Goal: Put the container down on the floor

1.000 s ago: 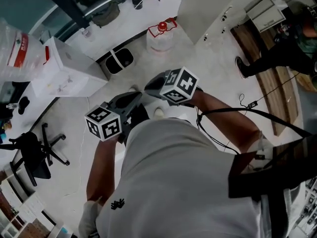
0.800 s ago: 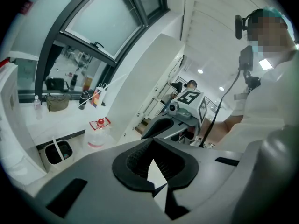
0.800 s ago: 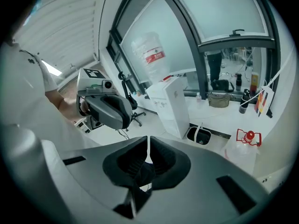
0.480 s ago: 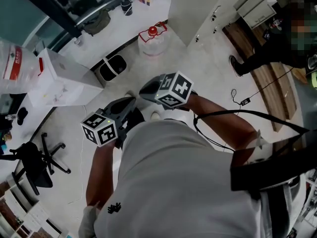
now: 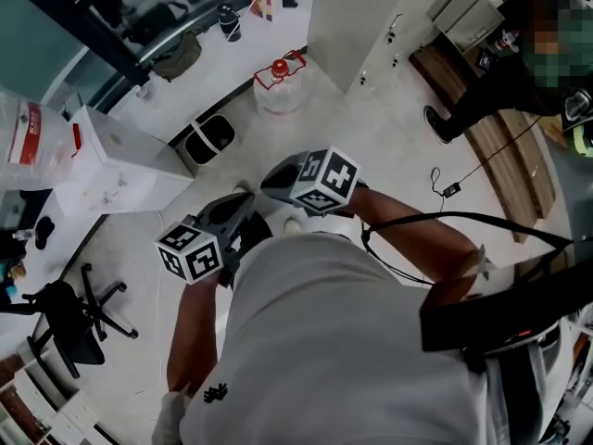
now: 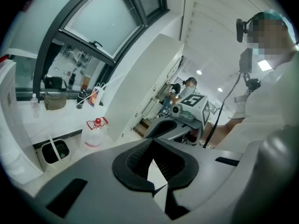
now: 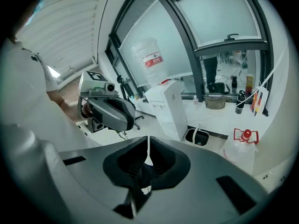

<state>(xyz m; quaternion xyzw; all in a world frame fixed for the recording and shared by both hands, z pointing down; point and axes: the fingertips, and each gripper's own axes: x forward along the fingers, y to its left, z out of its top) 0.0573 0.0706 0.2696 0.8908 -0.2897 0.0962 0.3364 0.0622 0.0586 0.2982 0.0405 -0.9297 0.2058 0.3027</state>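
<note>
- Both sets of fingers are pinched together on nothing: the left gripper (image 6: pixel 151 143) and the right gripper (image 7: pixel 148 143) are held out in front of the person's white shirt (image 5: pixel 334 341), ribbed black pads touching.
- The clear, rounded plastic jug with the red cap and thin red wire handle (image 5: pixel 277 89) is standing upright on the pale glossy floor (image 5: pixel 389 128) by the white pillar, well apart from both grippers. If that's the container, it looks already down.
- What could go wrong: smooth, curvy plastic like that could slip off the pads, and a bump could tip it towards the black bin with the white rim (image 5: pixel 206 139) nearby.
- The black cable (image 5: pixel 451 190) loose on the floor looks like a trip risk.
</note>
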